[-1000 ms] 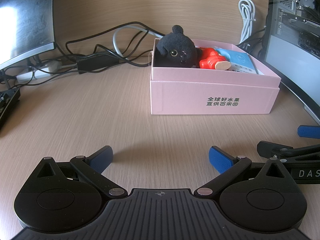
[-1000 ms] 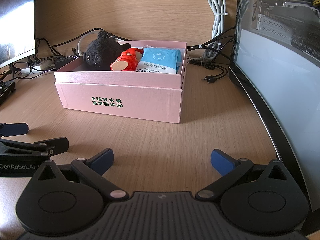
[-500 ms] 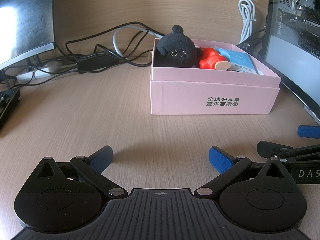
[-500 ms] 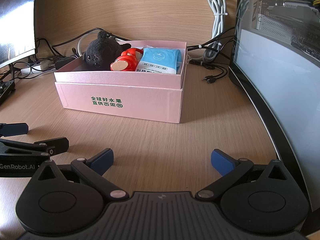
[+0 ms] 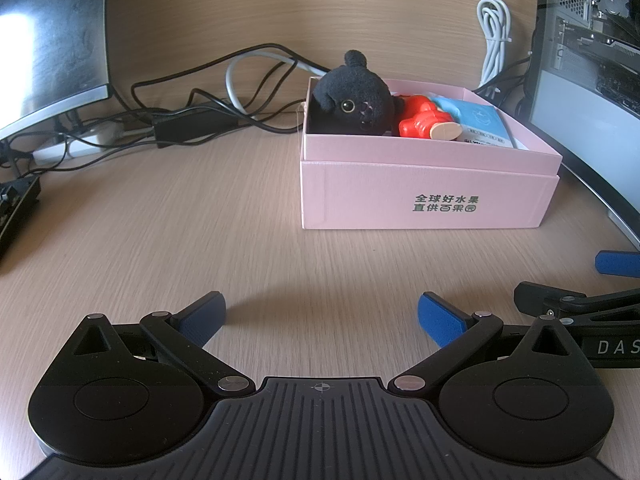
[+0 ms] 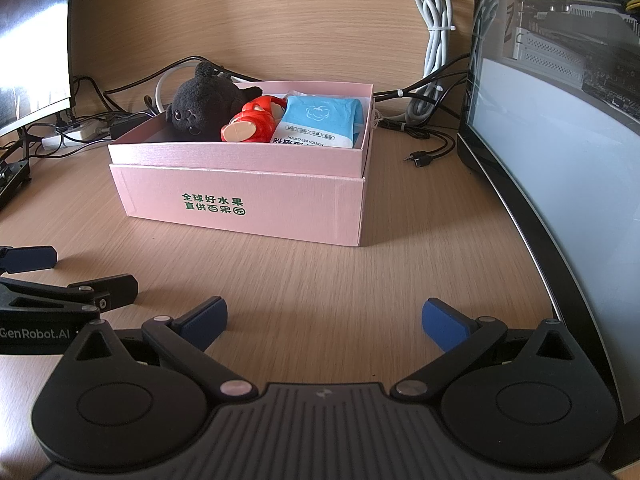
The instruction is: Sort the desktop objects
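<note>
A pink cardboard box (image 5: pixel 428 196) (image 6: pixel 244 200) stands on the wooden desk. In it lie a black plush toy (image 5: pixel 352 100) (image 6: pixel 204 106), a red toy (image 5: pixel 424 122) (image 6: pixel 252 120) and a blue tissue pack (image 5: pixel 480 120) (image 6: pixel 320 122). My left gripper (image 5: pixel 320 316) is open and empty, low over the desk in front of the box. My right gripper (image 6: pixel 324 320) is open and empty, beside it to the right. Each gripper shows at the edge of the other's view.
A monitor (image 5: pixel 48 40) and tangled black cables (image 5: pixel 192 108) stand at the back left. A large dark screen (image 6: pixel 560 160) curves along the right edge. A white coiled cable (image 6: pixel 434 20) hangs on the back wall. An audio plug (image 6: pixel 420 158) lies right of the box.
</note>
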A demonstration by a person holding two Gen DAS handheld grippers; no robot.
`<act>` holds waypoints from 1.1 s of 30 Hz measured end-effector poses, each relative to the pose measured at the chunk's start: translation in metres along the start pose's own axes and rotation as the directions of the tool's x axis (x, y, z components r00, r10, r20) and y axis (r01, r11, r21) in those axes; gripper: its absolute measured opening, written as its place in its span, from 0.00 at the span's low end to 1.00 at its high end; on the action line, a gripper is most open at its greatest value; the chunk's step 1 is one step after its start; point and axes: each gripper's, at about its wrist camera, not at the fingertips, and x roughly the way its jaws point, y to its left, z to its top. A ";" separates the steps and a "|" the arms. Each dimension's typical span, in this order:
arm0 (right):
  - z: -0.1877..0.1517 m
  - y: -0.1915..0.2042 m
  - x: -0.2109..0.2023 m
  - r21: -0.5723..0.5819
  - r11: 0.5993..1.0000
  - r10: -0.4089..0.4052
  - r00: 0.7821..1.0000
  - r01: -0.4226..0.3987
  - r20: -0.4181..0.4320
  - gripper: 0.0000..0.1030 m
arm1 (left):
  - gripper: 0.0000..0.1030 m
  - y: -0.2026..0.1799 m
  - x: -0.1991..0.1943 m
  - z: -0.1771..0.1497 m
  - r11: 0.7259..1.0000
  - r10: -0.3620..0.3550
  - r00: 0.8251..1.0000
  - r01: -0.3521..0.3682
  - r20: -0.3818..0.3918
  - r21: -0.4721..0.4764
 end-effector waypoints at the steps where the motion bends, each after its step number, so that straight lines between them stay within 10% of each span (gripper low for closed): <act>1: 0.000 0.000 0.000 0.000 1.000 0.000 1.000 0.000 0.000 1.00 | 1.00 0.000 0.000 0.000 1.000 0.000 1.000 0.000 0.000 0.000; 33: 0.000 0.000 0.000 0.000 1.000 0.000 1.000 0.000 0.000 1.00 | 1.00 -0.001 0.002 0.002 1.000 0.012 1.000 -0.012 -0.001 -0.008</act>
